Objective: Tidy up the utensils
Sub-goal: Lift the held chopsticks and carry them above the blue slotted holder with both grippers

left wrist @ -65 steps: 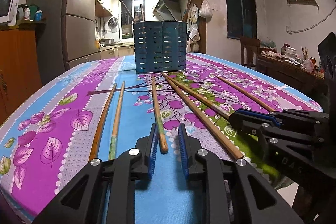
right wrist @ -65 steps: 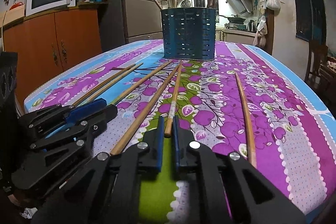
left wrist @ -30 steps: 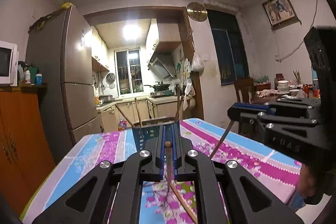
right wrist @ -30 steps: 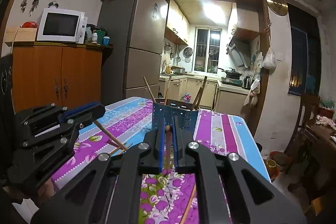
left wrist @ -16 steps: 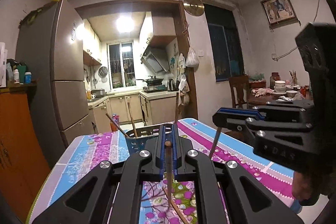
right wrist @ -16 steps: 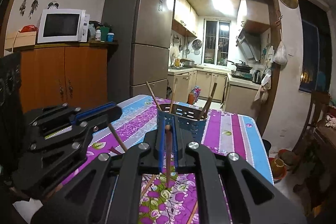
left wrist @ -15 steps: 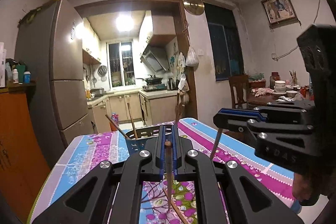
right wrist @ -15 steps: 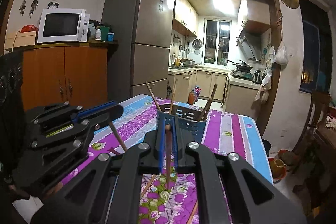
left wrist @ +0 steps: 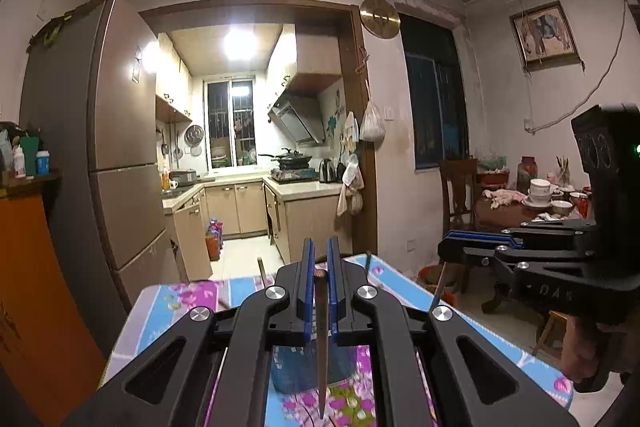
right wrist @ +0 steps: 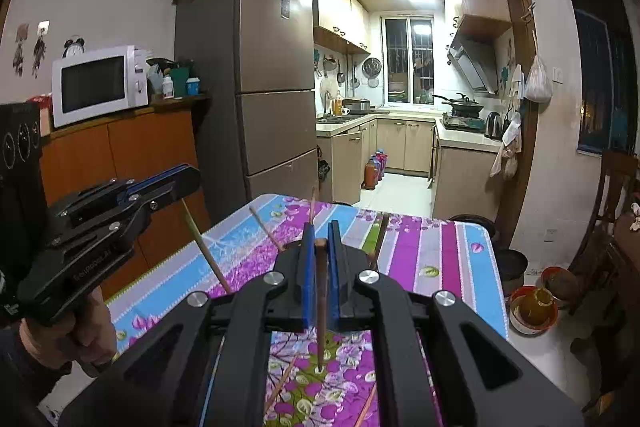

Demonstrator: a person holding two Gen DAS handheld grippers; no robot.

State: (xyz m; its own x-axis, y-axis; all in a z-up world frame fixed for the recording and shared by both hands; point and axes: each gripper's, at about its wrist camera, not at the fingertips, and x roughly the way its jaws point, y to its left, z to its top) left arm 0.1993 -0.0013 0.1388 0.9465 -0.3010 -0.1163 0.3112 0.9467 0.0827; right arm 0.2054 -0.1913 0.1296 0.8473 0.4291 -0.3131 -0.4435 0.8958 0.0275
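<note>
Both claws are gripping one chopstick each: the left gripper (left wrist: 319, 283) is pinching a chopstick (left wrist: 322, 355) hanging point-down over the blue utensil holder (left wrist: 296, 371), and the right gripper (right wrist: 319, 269) is pinching another chopstick (right wrist: 321, 323) the same way. To do it well, each tip should be brought plumb over the holder's mouth before releasing. More chopsticks are perhaps already leaning inside, at 12 o'clock, and could block entry. Loose chopsticks (right wrist: 280, 383) are lying on the floral tablecloth (right wrist: 440, 259).
</note>
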